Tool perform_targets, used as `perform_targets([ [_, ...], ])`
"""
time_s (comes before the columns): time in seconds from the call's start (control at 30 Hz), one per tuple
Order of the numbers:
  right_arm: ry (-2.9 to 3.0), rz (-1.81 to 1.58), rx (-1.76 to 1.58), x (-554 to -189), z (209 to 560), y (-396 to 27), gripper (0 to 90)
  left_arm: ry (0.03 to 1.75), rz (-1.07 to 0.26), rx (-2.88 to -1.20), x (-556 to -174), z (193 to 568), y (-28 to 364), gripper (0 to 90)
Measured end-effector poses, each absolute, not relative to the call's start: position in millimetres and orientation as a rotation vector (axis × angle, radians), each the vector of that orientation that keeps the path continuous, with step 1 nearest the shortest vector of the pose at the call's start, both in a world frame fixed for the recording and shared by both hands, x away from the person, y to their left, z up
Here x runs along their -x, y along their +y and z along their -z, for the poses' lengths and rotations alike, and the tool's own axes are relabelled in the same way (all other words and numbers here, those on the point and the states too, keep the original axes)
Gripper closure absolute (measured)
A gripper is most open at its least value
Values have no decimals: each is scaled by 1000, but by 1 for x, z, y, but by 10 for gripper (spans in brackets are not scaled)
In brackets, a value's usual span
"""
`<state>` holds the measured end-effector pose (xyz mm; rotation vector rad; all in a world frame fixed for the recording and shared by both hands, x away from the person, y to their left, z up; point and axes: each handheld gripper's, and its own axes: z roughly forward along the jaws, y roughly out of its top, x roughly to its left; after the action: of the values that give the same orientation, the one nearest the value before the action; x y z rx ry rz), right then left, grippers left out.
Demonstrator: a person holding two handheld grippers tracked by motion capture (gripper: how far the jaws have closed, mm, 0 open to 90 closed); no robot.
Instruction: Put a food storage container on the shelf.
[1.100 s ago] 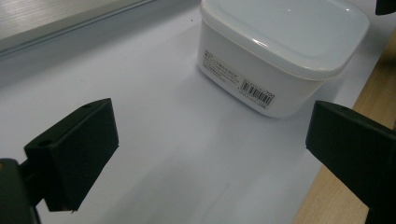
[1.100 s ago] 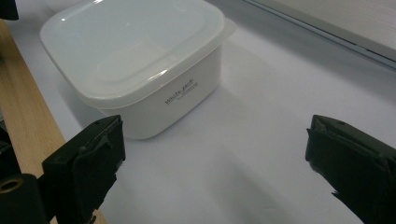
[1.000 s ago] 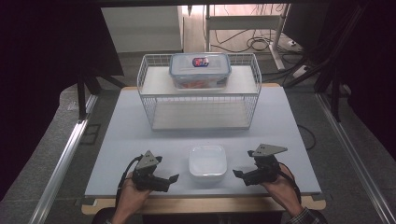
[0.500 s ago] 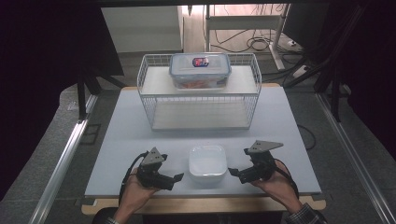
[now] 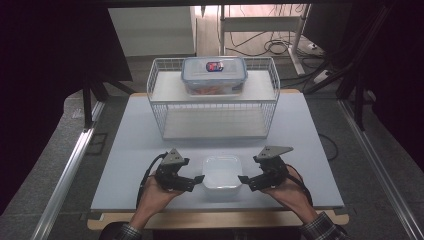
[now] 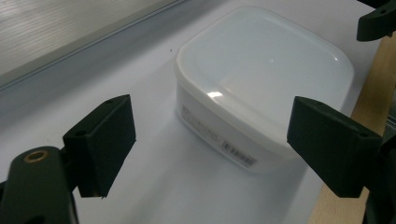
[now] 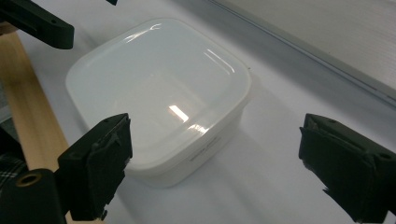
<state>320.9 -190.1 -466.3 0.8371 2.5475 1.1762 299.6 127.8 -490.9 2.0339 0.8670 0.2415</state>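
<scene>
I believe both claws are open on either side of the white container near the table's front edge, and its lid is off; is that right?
Not quite: the white container has its lid on, as the left gripper view shows. The left claw and right claw do stand open on either side of it.

white tub point(image 5: 221, 172), black hand-held gripper point(image 5: 196, 182), white wire rack point(image 5: 212, 107)

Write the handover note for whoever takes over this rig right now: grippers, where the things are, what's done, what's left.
Left gripper: jaws open, just been closing a little, nothing between them, beside the white lidded container on its left.
Right gripper: the same, jaws open and narrowing, nothing gripped, on the container's right.
Container: lid on, at the near edge of the table.
Wire rack behind carries a clear clip-lid box on top.
Done: both grippers brought up to the container.
Left: probably grip it from both sides.
</scene>
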Motion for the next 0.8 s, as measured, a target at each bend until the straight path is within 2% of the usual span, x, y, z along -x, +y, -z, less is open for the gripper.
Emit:
perform_targets([
  [0.2, 2601, -1168, -837, -334, 470, -178, 130, 857, -189, -2053, -316, 495, 114, 138],
  [0.33, 2653, -1164, -868, -339, 481, -173, 126, 871, -84, -2053, -321, 504, 109, 95],
  [0.43, 2704, -1219, -931, -341, 485, -174, 129, 861, -46, -2048, -321, 506, 109, 94],
  [0.53, 2764, -1264, -966, -340, 488, -173, 165, 834, 69, -2049, -319, 511, 103, 101],
  [0.57, 2780, -1253, -980, -339, 489, -173, 163, 844, 85, -2055, -318, 511, 102, 69],
  [0.67, 2812, -1231, -1036, -332, 486, -175, 258, 844, 75, -2090, -310, 507, 103, 77],
  [0.8, 2781, -1257, -1104, -325, 481, -183, 450, 899, 98, -2048, -306, 501, 113, 243],
])
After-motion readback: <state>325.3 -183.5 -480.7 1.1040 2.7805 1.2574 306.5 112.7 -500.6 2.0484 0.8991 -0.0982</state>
